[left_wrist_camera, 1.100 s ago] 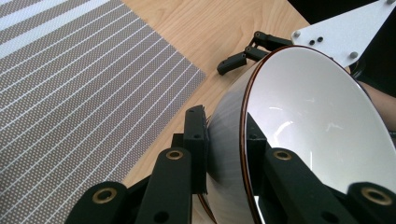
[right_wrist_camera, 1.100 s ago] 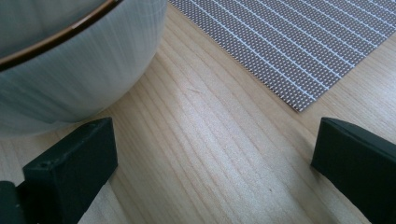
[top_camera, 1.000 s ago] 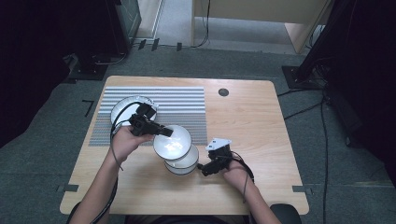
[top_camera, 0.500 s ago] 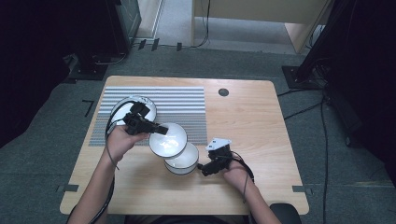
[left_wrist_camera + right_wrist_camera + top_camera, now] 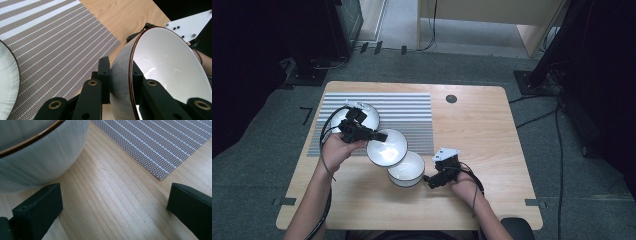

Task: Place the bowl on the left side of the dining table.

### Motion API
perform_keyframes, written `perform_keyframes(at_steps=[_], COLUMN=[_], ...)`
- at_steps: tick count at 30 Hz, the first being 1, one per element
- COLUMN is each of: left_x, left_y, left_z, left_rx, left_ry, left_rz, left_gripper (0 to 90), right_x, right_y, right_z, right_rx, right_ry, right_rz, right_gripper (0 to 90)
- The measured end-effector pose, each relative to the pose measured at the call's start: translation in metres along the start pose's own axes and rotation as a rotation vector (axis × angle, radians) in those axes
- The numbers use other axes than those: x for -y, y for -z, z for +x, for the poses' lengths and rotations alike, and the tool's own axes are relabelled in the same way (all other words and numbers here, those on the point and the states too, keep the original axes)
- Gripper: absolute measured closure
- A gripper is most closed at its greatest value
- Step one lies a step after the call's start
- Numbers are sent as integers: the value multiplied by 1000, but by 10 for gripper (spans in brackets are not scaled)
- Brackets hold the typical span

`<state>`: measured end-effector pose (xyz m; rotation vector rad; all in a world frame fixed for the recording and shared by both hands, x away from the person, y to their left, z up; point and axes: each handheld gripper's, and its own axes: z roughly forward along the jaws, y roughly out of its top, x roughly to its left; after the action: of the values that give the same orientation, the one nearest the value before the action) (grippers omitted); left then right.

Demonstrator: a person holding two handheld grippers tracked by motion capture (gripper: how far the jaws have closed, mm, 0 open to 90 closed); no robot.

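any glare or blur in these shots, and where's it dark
High view: even light on the table, floor at the edges near black, a soft gloss inside the lifted bowl. Left gripper view: sharp, with pale streaks of glare on that bowl's inner wall and the black fingers crisp. Right gripper view: the near bowl is softly blurred, while the wood grain and striped mat are sharper.

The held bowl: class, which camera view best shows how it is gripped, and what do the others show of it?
The left gripper view: the left gripper is shut on the held bowl, one jaw outside the wall, one inside the rim. The high view shows it small, tilted beside the table bowl. In the right gripper view I cannot tell which bowl appears.
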<state>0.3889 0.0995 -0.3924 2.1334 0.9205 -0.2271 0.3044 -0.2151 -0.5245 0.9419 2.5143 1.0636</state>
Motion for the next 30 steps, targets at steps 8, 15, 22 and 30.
perform_keyframes(at_steps=[8, 15, 22, 30], left_x=[2, 3, 5, 6], left_y=[3, 4, 7, 8], left_z=[5, 11, 16, 21], left_rx=[-6, -4, -8, -12], left_ry=[12, 29, 41, 57], left_rz=[0, -3, -4, -6], left_gripper=[776, 776, 776, 775], right_x=[0, 0, 0, 0], right_y=[0, 0, 0, 0], right_z=[0, 0, 0, 0], right_rx=[1, 0, -1, -1], right_ry=[1, -1, -1, -1], right_rz=[-1, 0, 2, 2], right_gripper=[0, 0, 0, 0])
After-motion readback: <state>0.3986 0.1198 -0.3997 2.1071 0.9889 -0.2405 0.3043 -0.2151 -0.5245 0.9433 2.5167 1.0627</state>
